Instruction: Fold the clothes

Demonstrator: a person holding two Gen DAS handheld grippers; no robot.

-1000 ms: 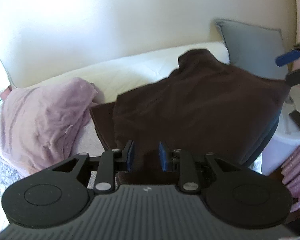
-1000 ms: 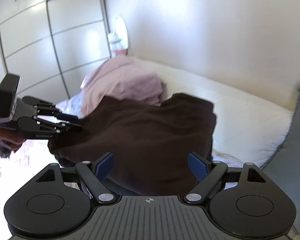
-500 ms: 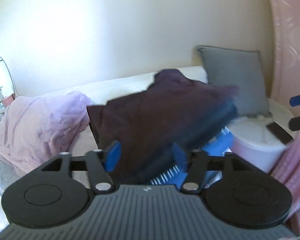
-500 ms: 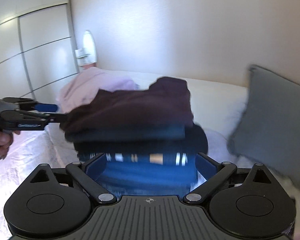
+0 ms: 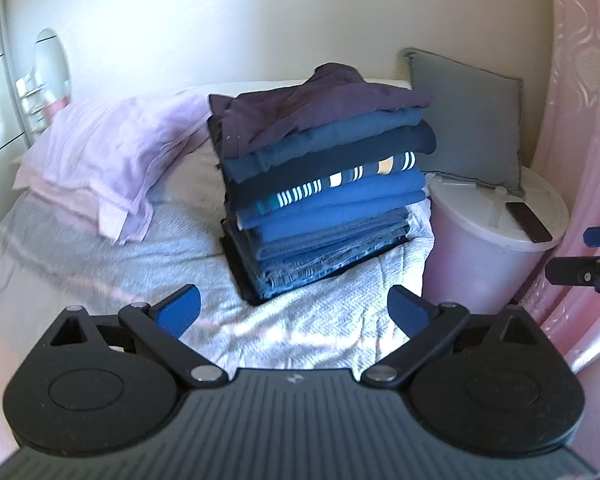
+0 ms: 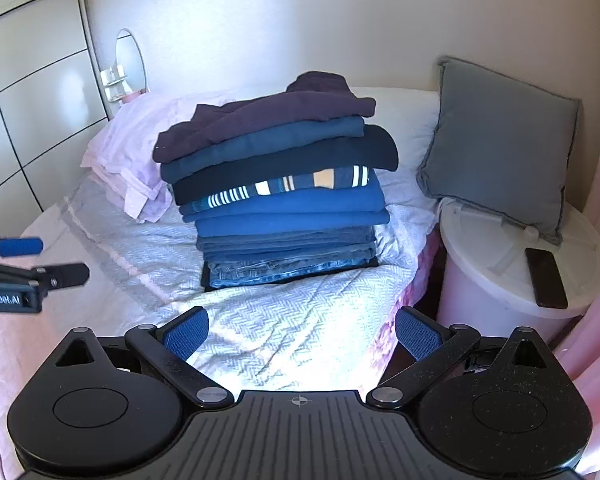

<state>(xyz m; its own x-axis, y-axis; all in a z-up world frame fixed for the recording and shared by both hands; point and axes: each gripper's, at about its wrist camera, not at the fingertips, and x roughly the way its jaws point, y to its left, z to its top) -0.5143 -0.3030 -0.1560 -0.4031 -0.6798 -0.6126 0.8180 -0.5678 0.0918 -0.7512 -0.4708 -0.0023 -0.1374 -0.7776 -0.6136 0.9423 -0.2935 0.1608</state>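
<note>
A tall stack of folded clothes (image 5: 324,196) stands on the bed, also in the right wrist view (image 6: 284,200). A dark purple-brown garment (image 6: 268,120) lies folded on top, over blue, navy and striped pieces. My left gripper (image 5: 296,312) is open and empty, back from the stack over the bedspread. My right gripper (image 6: 302,336) is open and empty, also back from the stack. Each gripper shows at the edge of the other's view. A crumpled pink-lilac garment (image 5: 108,148) lies on the bed left of the stack.
A white woven bedspread (image 6: 260,328) covers the bed. A grey cushion (image 6: 500,148) leans on a white round tub (image 6: 512,280) with a dark phone (image 6: 546,276) on its lid, right of the bed. Pink curtain at far right, wardrobe doors at left.
The dark garment was let go onto the top of the stack. Both grippers opened wider and pulled back from the stack, so the whole pile now shows.
</note>
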